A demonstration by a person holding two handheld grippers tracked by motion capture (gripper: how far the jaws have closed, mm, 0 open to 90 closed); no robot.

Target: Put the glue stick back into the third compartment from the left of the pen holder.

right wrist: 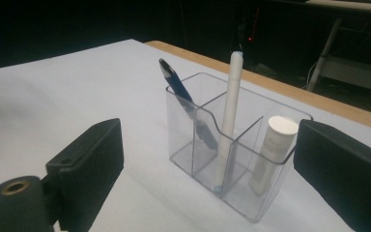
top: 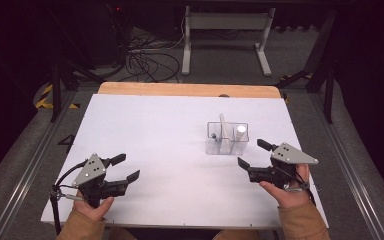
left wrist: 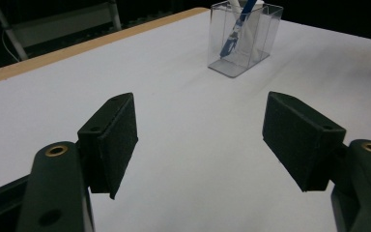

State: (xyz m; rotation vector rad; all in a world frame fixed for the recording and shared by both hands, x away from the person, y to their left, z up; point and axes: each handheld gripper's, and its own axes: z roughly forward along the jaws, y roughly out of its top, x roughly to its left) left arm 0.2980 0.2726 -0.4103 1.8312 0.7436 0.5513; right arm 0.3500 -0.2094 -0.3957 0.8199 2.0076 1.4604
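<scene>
A white rectangular tabletop (top: 160, 150) with a bare wooden strip along its far edge carries everything here. Toward its right edge, about midway between the near and far edges, stands a clear plastic organiser box (top: 227, 138) divided into compartments, its base flat on the white surface. Near the left near corner, the left gripper (top: 127, 168), black with a grey three-cornered plate on top, is held in the person's left hand (top: 92, 202); its jaws are spread apart with nothing between them, and in the left gripper view the white surface shows between the pads while the box stands well beyond them. Near the right edge, just on the near side of the box, the right gripper (top: 254, 154) sits in the person's right hand (top: 289, 192); its jaws are released and wide, pointing at the box without touching it, and in the right gripper view they frame the box from either side with gaps. Inside the box, a long white pen (right wrist: 229, 118) stands nearly upright at a partition, a dark blue pen (right wrist: 183, 99) leans in the compartment beside it, and a short white capped tube (right wrist: 273, 150) stands in another compartment.
</scene>
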